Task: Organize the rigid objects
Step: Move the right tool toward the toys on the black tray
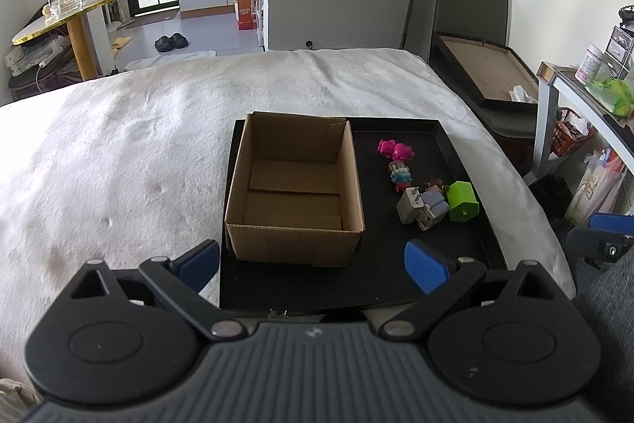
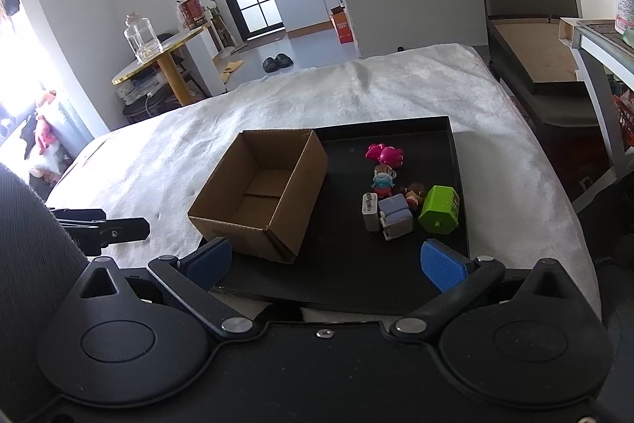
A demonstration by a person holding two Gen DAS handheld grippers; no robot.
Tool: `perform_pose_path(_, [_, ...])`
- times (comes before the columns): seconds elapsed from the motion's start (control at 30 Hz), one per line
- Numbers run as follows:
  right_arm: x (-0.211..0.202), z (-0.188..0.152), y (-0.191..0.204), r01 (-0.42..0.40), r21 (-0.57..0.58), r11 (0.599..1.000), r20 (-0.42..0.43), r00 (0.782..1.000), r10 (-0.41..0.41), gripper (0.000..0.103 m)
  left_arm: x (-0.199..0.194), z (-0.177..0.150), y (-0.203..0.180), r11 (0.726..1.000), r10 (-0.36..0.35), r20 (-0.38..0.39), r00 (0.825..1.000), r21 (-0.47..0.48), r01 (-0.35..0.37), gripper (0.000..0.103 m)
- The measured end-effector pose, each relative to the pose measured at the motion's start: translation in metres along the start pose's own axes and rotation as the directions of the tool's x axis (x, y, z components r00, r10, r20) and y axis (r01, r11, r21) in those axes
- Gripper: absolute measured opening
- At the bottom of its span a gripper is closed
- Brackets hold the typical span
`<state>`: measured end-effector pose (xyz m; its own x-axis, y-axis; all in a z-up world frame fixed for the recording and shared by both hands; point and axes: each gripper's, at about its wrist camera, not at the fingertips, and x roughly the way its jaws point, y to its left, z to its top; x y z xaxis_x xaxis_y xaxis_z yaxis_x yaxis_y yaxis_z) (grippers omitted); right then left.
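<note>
Toys (image 1: 420, 181) lie clustered right of centre on black tray (image 1: 459, 248), green block (image 1: 463, 201) and white charger (image 1: 408, 207) among them; cardboard box (image 1: 293, 221) sits mid-frame, mouth up, likely their destination. Left gripper (image 1: 313, 260) and right gripper (image 2: 325, 258) hang low in frame, fingers spread wide, holding nothing, probably poised for a first pick

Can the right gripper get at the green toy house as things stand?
Probably yes. The right gripper is open and holds nothing, and the green toy house lies at the tray's near right, with bare tray between. Only the grey figure crowds its left side.
</note>
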<state>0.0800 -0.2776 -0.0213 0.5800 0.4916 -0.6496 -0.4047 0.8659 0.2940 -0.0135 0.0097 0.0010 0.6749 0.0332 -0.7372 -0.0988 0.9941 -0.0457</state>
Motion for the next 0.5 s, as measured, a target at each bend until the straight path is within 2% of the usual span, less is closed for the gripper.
perform_pose_path(0.5, [-0.0013, -0.0016, -0.0006, 0.007, 0.004, 1.000, 0.000, 1.000, -0.007, 0.103, -0.0076, 0.0007, -0.0004, 1.000, 0.021, 0.018, 1.000, 0.000, -0.021, 0.099])
